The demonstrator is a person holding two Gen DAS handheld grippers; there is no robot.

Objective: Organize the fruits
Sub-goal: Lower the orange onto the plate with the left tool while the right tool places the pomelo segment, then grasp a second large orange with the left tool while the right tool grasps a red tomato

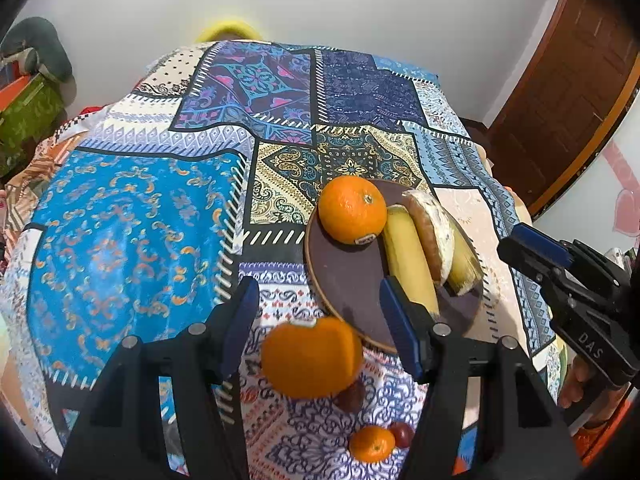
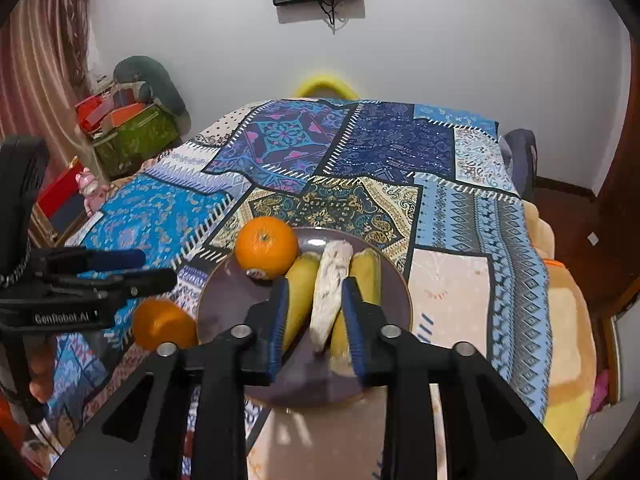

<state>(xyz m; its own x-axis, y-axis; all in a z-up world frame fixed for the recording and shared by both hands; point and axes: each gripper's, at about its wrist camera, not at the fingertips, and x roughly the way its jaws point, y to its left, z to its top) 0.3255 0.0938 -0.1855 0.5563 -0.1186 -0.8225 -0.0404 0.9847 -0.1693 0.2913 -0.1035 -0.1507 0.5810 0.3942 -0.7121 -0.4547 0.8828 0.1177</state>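
Note:
A dark round plate holds an orange, two bananas and a whitish, brown-edged piece between them. My left gripper is open above a blurred orange just off the plate's near edge; the orange touches neither pad. My right gripper is open over the plate, its pads on either side of the whitish piece without visibly pressing it. It also shows in the left wrist view.
A patchwork cloth covers the table. A small orange and two dark red fruits lie near the front edge. A green box with clutter stands at far left. A brown door is at right.

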